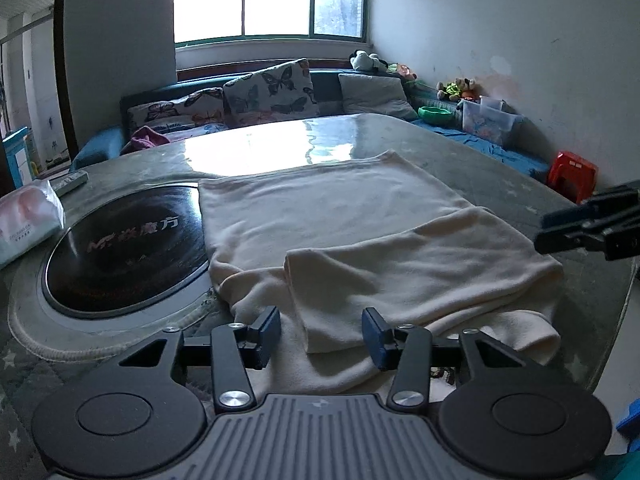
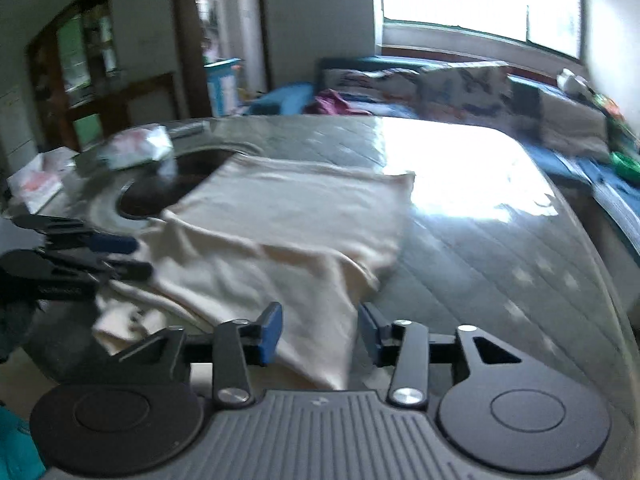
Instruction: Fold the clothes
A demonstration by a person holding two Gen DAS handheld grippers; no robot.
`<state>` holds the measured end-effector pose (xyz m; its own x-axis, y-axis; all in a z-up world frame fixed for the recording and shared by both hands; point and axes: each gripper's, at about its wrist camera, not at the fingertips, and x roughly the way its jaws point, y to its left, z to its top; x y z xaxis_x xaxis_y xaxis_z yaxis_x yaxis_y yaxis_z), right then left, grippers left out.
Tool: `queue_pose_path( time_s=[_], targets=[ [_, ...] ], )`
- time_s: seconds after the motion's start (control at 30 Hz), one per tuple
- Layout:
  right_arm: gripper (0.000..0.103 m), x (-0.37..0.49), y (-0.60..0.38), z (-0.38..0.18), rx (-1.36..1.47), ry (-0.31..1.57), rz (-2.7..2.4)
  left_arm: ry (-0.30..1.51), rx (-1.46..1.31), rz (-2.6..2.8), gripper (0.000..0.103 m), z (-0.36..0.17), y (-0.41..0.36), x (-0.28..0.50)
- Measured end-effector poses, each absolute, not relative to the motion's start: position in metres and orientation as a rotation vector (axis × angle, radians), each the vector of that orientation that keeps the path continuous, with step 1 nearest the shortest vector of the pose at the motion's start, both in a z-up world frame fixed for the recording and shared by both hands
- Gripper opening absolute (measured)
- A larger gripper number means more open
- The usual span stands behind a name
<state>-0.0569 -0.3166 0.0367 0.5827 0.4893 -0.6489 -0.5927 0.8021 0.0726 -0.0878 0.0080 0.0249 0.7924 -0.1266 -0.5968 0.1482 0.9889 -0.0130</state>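
Observation:
A cream garment [image 1: 340, 232] lies spread on the round table, with one side folded over onto its near part. It also shows in the right wrist view [image 2: 280, 232]. My left gripper [image 1: 320, 334] is open just above the garment's near edge, with cloth between and below its jaws. My right gripper [image 2: 318, 334] is open over the garment's near right corner. It shows from the side at the right edge of the left wrist view [image 1: 540, 230]. The left gripper shows at the left of the right wrist view [image 2: 136, 256].
A black round hotplate [image 1: 120, 252] is set into the table [image 1: 500, 176], partly under the garment. A tissue pack [image 1: 28, 216] and a remote [image 1: 72, 182] lie at the far left. A sofa [image 1: 280, 96] with cushions stands behind; a red stool [image 1: 572, 174] stands at right.

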Motion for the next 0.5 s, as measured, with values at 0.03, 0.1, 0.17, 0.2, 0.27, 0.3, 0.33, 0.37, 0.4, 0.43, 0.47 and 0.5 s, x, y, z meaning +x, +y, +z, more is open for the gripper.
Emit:
queue_pose_path(
  time_s=[0.03,0.1,0.17,0.2,0.27,0.3,0.33,0.37,0.4,0.43,0.47,0.5],
  targets=[
    [0.045,-0.057,-0.322,0.033,-0.149,0.719,0.623,0.643,0.036,-0.15,0.038,0.025,0.007,-0.088],
    [0.047,-0.059,-0.328,0.029,-0.141,0.732,0.621,0.648,0.041,-0.152,0.026,0.025,0.007,-0.087],
    [0.051,-0.064,-0.331,0.025,-0.149,0.741,0.631,0.651,0.047,-0.152,0.018,0.024,0.006,-0.087],
    [0.052,-0.066,-0.331,0.025,-0.157,0.74,0.634,0.648,0.052,-0.149,0.014,0.024,0.006,-0.087],
    [0.053,-0.07,-0.329,0.023,-0.172,0.736,0.635,0.641,0.058,-0.144,0.008,0.026,0.005,-0.088],
    [0.054,-0.071,-0.328,0.021,-0.179,0.733,0.634,0.637,0.058,-0.144,0.007,0.027,0.004,-0.087],
    [0.056,-0.071,-0.327,0.02,-0.185,0.729,0.629,0.63,0.059,-0.143,0.007,0.03,0.004,-0.087],
    [0.056,-0.071,-0.326,0.018,-0.19,0.726,0.625,0.619,0.062,-0.142,0.006,0.033,0.003,-0.088],
    [0.056,-0.07,-0.326,0.018,-0.19,0.725,0.622,0.606,0.066,-0.143,0.006,0.037,0.002,-0.088],
    [0.056,-0.07,-0.326,0.017,-0.191,0.726,0.619,0.59,0.068,-0.143,0.006,0.042,0.002,-0.088],
    [0.056,-0.069,-0.327,0.017,-0.192,0.727,0.614,0.573,0.07,-0.144,0.006,0.047,0.001,-0.089],
    [0.056,-0.069,-0.327,0.016,-0.194,0.728,0.61,0.557,0.071,-0.144,0.006,0.052,0.001,-0.089]
  ],
)
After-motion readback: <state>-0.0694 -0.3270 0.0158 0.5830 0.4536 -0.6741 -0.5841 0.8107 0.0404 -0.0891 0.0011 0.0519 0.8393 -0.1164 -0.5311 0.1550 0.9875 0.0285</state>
